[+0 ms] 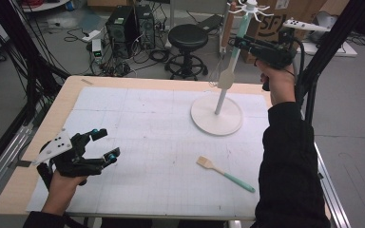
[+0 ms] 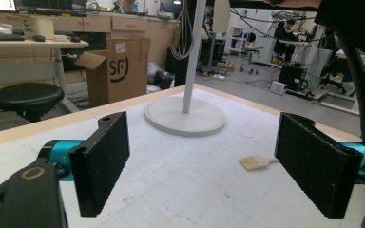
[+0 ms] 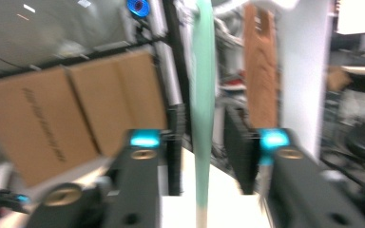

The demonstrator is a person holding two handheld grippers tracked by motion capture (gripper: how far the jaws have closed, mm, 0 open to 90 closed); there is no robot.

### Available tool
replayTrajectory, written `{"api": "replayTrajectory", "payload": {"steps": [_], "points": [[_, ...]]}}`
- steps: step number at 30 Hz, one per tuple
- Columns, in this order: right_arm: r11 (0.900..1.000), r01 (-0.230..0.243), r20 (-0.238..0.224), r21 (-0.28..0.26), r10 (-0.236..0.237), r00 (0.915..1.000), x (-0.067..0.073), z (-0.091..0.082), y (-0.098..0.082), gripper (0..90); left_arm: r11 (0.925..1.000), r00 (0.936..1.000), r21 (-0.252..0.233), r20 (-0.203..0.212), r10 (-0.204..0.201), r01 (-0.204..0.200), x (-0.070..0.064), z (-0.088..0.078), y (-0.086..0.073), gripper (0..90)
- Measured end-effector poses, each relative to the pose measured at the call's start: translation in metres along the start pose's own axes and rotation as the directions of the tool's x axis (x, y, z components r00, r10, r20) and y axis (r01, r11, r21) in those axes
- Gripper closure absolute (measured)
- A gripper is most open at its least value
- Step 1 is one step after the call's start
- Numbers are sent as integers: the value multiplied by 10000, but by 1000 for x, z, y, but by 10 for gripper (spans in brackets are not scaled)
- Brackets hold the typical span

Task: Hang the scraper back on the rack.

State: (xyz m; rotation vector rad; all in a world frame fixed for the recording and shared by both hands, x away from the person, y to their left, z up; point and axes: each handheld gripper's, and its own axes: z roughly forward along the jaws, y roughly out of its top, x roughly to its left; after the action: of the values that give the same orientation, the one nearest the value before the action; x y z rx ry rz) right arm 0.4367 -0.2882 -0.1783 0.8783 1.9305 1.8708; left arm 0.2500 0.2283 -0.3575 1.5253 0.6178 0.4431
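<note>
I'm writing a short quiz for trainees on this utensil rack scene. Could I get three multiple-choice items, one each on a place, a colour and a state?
1. Where does the brush lie?
A. on the table mat
B. on the rack's base
C. on the stool

2. What colour is the handle between the right claw's jaws?
A. red
B. mint green
C. black

3. How is the left claw?
A. shut on the brush
B. open and empty
C. shut on the pole

Answers: 1 A, it lies flat on the mat; 2 B, pale green; 3 B, its jaws stand wide apart with nothing between.
</note>
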Motion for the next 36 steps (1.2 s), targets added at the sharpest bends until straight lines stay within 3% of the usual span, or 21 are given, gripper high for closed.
{"api": "replayTrajectory", "payload": {"steps": [4,7,17,19,27,36], "points": [[9996,253,855,-91,-245,9960,4,-15,-8,462,10000,10000,-50,7,-32,32,0,-2,-1,195],[9991,413,1342,-49,-403,9901,8,-30,-18,403,9999,9999,-120,72,-92,93,1,-2,-1,195],[9946,710,1673,760,-829,9824,32,-86,-82,203,9993,9995,-384,312,21,-9,3,-2,-4,170],[9936,800,1760,798,-930,9800,39,-98,-96,196,9993,9997,-373,239,-14,23,4,-2,-4,170],[9971,748,1881,104,-754,9793,56,-140,-137,174,9993,9998,-358,183,-114,120,2,-4,-4,172],[9962,854,2290,-150,-797,9702,64,-161,-156,173,9988,9998,-463,90,-161,165,-1,-8,-4,172]]}}
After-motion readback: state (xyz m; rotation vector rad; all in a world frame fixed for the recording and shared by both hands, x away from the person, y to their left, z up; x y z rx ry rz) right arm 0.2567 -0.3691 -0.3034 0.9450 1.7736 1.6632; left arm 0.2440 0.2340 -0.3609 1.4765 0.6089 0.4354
